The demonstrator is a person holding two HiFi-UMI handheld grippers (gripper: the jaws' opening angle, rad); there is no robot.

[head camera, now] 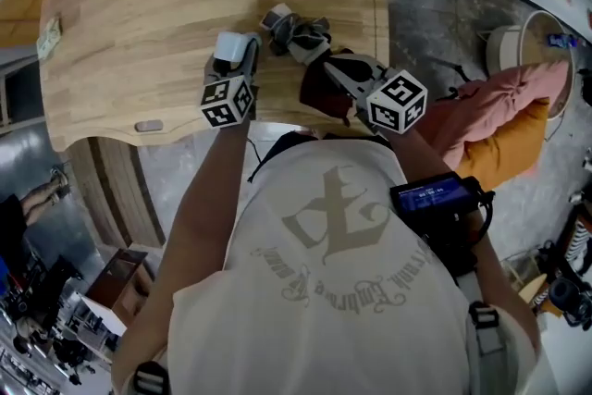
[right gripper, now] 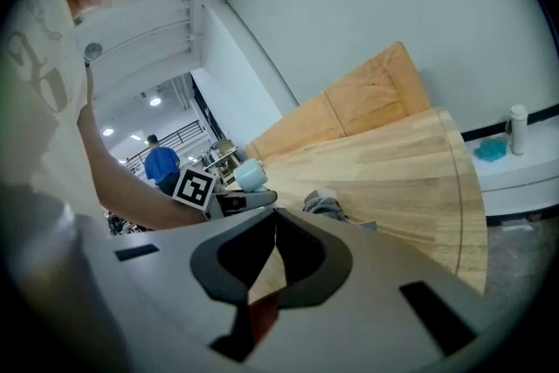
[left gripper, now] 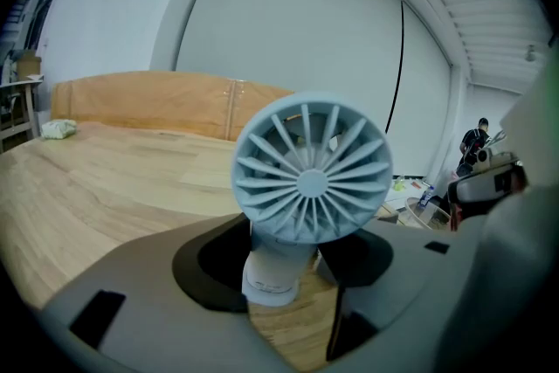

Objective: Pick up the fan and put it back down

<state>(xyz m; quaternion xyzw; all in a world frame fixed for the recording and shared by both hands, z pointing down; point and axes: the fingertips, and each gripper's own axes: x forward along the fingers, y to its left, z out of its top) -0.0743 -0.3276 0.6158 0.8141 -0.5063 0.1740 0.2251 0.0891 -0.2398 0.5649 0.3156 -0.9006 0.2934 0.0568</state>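
A small pale-blue handheld fan (head camera: 231, 46) stands upright near the front edge of the wooden table (head camera: 139, 23). In the left gripper view its round grille (left gripper: 310, 179) faces the camera, and its handle fills the gap between the pads. My left gripper (head camera: 242, 60) (left gripper: 284, 266) is closed on that handle from both sides. My right gripper (head camera: 335, 69) (right gripper: 275, 227) hovers to the right of the fan, over the table's front right corner. Its jaws are shut tip to tip on nothing. The fan's head (right gripper: 249, 175) shows in the right gripper view too.
A grey crumpled bundle (head camera: 298, 34) (right gripper: 325, 205) lies just right of the fan. A dark red thing (head camera: 319, 88) sits under the right gripper. A small greenish item (head camera: 49, 37) lies at the table's far left. Pink and orange cushions (head camera: 504, 111) lie on the floor to the right.
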